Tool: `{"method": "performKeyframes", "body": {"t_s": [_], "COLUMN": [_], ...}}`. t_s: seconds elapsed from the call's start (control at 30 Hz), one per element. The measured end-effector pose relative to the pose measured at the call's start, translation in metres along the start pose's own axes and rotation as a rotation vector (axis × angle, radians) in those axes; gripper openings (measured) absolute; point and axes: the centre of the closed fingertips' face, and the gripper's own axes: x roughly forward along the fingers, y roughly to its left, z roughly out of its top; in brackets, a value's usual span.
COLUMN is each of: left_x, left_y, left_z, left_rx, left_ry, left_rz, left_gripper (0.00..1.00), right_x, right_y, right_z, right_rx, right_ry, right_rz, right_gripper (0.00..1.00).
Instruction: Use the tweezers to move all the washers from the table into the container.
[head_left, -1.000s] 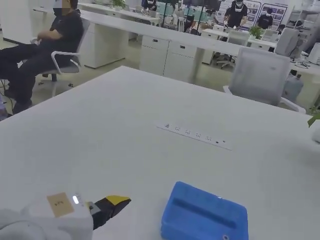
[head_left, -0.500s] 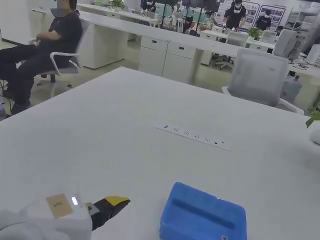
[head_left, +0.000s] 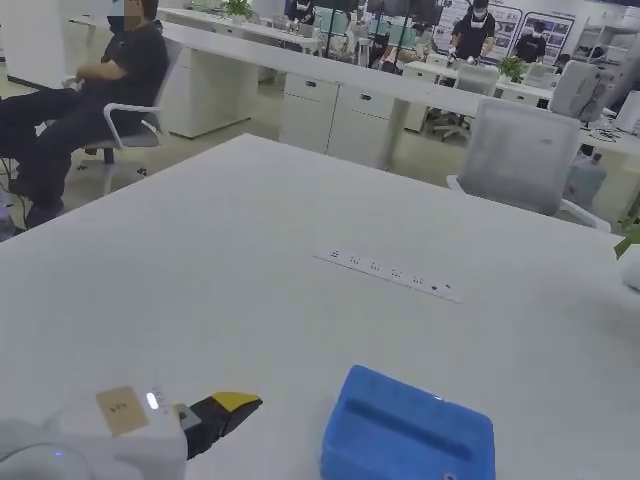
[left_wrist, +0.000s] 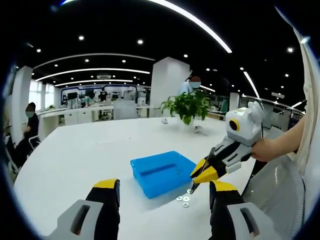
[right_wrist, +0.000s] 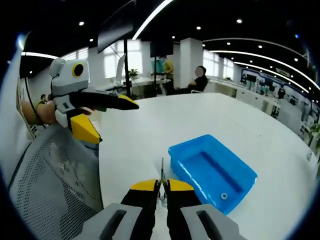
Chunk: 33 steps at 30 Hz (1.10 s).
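Left gripper (left_wrist: 164, 186): jaws spread wide with nothing between them. In the head view it sits at lower left, its yellow-tipped jaw pointing toward the container.
Table (head_left: 250, 230): white and flat, with a power strip (head_left: 390, 272) set into it beyond the container.
Container (left_wrist: 162, 172): shallow blue tray lying flat on the table, just right of the left gripper in the head view.
Lone washer (right_wrist: 223, 196): lies inside the container, on its floor near a corner.
Washers (left_wrist: 184, 200): a small cluster, about three, on the bare table just beside the container's near corner and outside it.
Tweezers (right_wrist: 162, 175): pinched between the right gripper's jaws, thin tips sticking out past them. In the left gripper view the tips point down at the cluster. I cannot tell whether they touch a washer.
Right gripper (left_wrist: 204, 172): jaws clenched on the tweezers, held by a hand (left_wrist: 265, 149), tilted down toward the table just right of the container.
Chair (head_left: 520, 150): grey, at the table's far side.
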Motion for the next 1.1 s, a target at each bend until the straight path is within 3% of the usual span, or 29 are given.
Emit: {"method": "performKeyframes", "body": {"t_s": [0.27, 0.63, 1.1], "left_x": [0.0, 0.0, 0.001], "left_y": [0.0, -0.001, -0.003], "left_z": [0.0, -0.001, -0.002], "left_rx": [0.0, 0.009, 0.012], "left_ry": [-0.002, 0.005, 0.015], "left_rz": [0.001, -0.005, -0.012], "left_gripper": [0.73, 0.73, 0.72], "right_x": [-0.012, -0.019, -0.016], "right_y": [-0.019, -0.034, -0.066], "right_z": [0.015, 0.027, 0.038], "right_rx": [0.044, 0.079, 0.113], "right_ry": [-0.042, -0.078, -0.095], "right_rz": [-0.046, -0.071, -0.107], "right_gripper": [0.03, 0.03, 0.03]}}
